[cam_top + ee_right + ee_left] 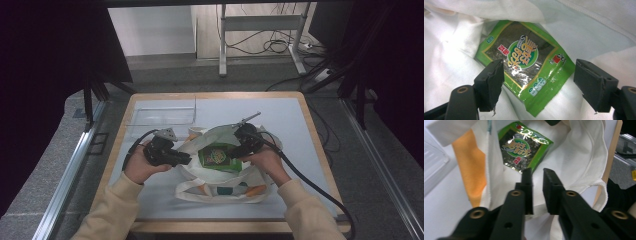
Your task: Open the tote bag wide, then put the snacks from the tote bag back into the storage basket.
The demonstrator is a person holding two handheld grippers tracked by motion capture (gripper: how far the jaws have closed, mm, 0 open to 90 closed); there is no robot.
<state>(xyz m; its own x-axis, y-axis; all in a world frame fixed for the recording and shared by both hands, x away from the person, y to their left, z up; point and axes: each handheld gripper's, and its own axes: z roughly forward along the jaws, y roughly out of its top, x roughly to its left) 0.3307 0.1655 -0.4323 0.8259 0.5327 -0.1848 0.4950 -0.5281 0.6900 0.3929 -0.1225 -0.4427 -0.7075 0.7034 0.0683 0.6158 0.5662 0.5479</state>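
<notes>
While the right claw gapes wide above the green packet (touching nothing), the left claw stands slightly parted.

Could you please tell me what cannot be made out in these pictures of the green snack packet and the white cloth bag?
- Green foil snack packet: its small print is too blurred to read in the right hand-held gripper view; in the high view it is too small.
- White cloth tote bag: folds hide whatever else is inside.
- Clear plastic tray: glare in the high view hides its contents.
- Left hand-held gripper: whether a fingertip touches the cloth is unclear.
</notes>
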